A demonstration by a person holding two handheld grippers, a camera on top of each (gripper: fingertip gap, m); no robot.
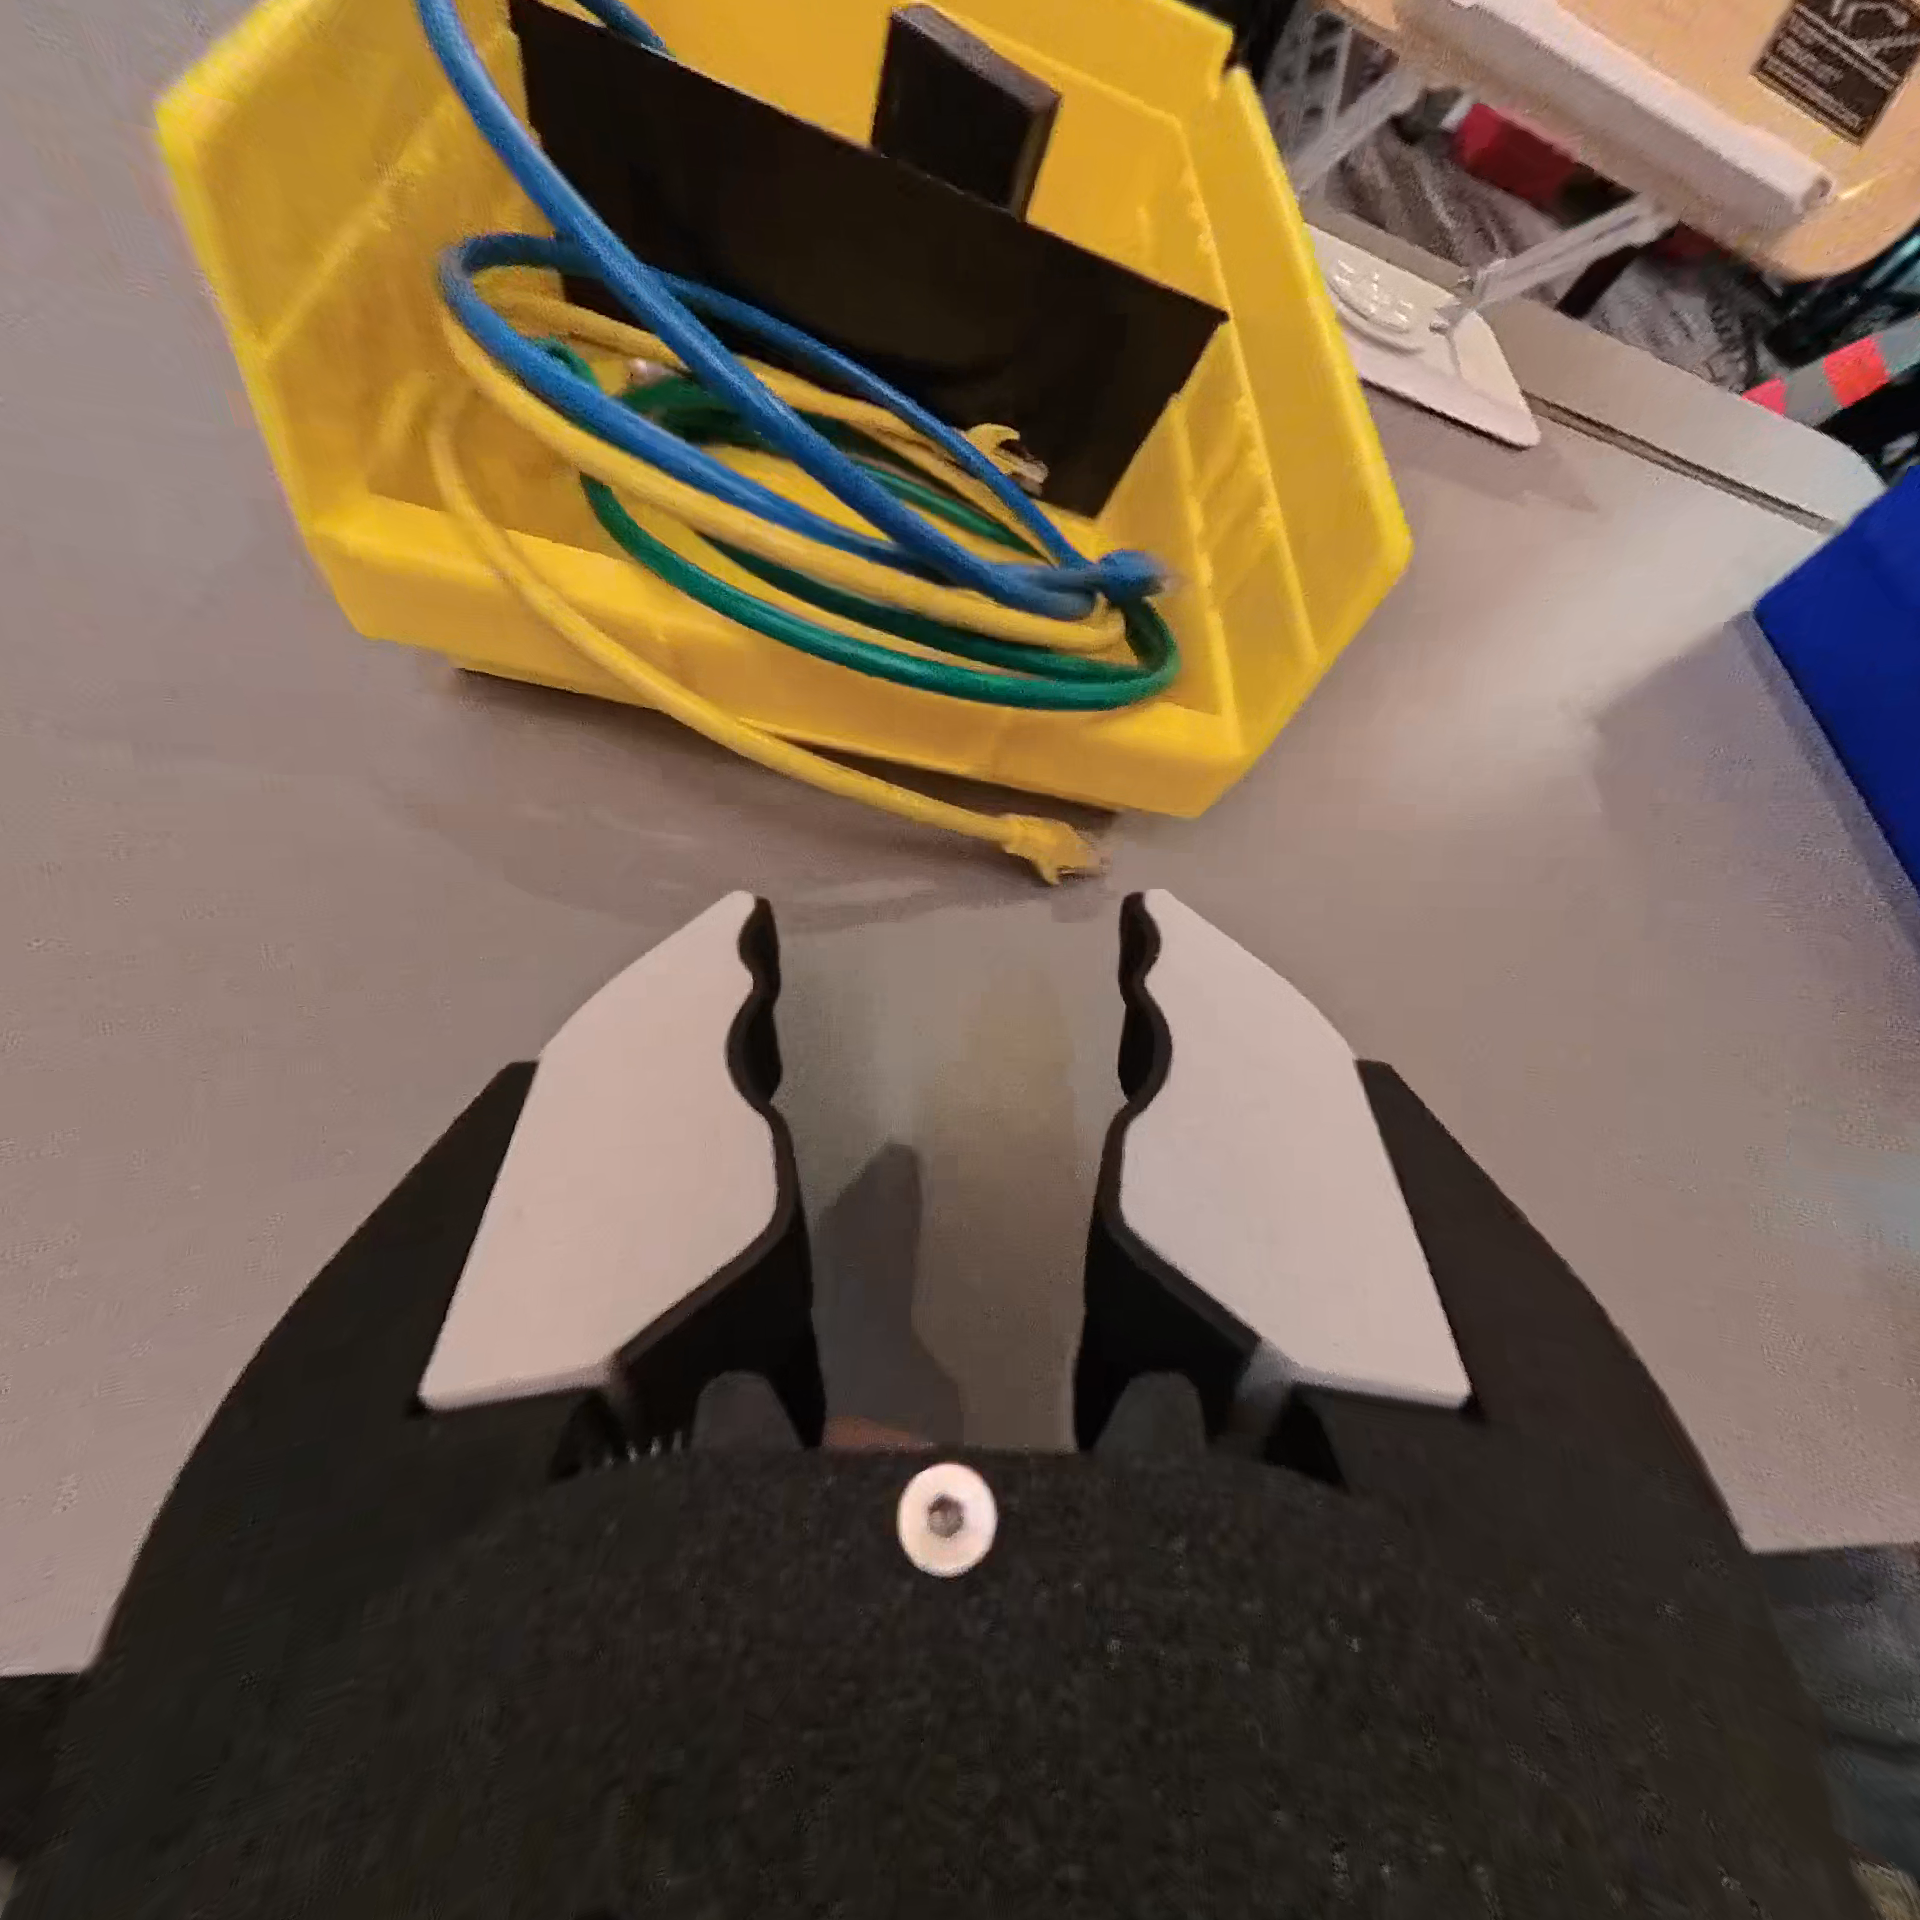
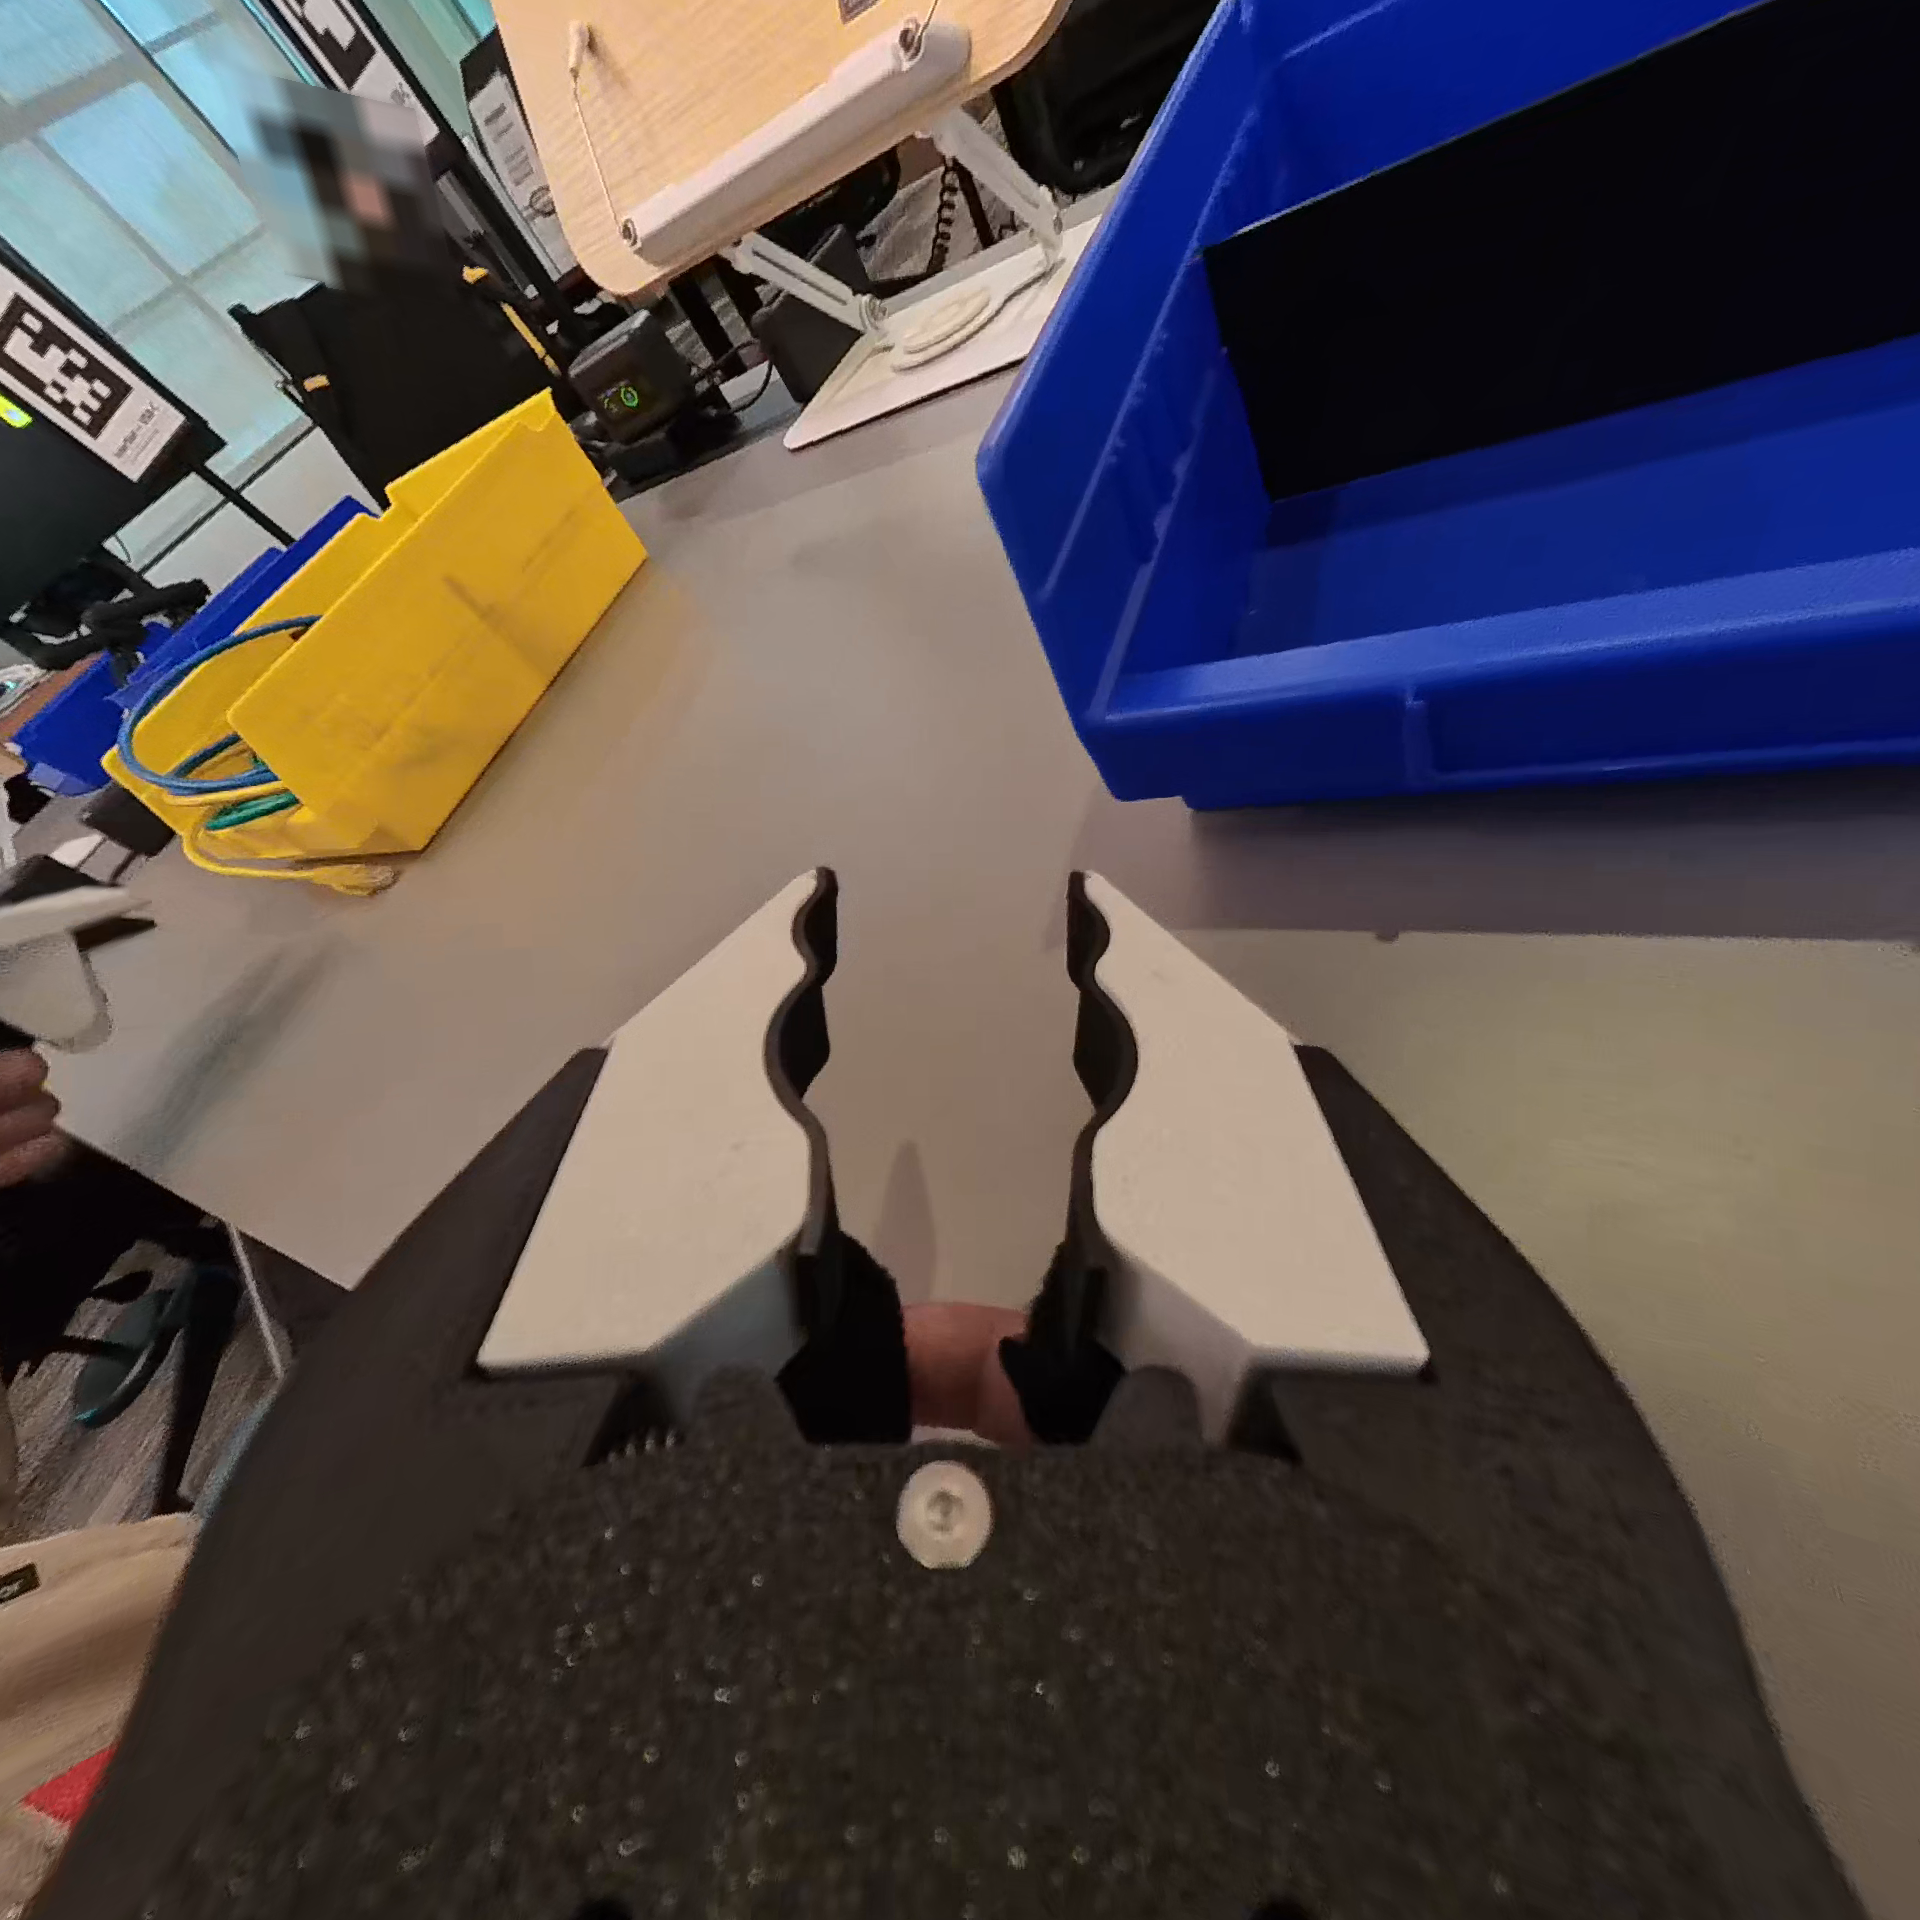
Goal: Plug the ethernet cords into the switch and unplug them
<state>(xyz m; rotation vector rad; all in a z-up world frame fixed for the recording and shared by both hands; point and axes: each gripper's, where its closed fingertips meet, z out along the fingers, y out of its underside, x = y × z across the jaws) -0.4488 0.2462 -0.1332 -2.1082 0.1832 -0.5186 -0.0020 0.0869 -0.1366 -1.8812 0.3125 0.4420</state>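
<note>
A yellow bin (image 1: 1288, 499) on the grey table holds coiled blue (image 1: 644, 301), green (image 1: 883, 649) and yellow ethernet cords behind a black divider (image 1: 883, 270). One yellow cord hangs out over the bin's front, and its plug (image 1: 1049, 844) lies on the table. My left gripper (image 1: 945, 914) is open and empty, just short of that plug. My right gripper (image 2: 951, 894) is open and empty over bare table, between the yellow bin (image 2: 436, 644) at its left and a blue bin (image 2: 1455, 644) at its right. No switch shows in either view.
The blue bin has a black divider (image 2: 1558, 343) inside and its corner shows in the left wrist view (image 1: 1860, 665). A white stand base (image 1: 1423, 343) and a wooden tilted board (image 2: 779, 114) stand at the table's back edge. The table's left edge (image 2: 208, 1195) drops to floor. The tips of one gripper are about 50 centimetres away from the tips of the other.
</note>
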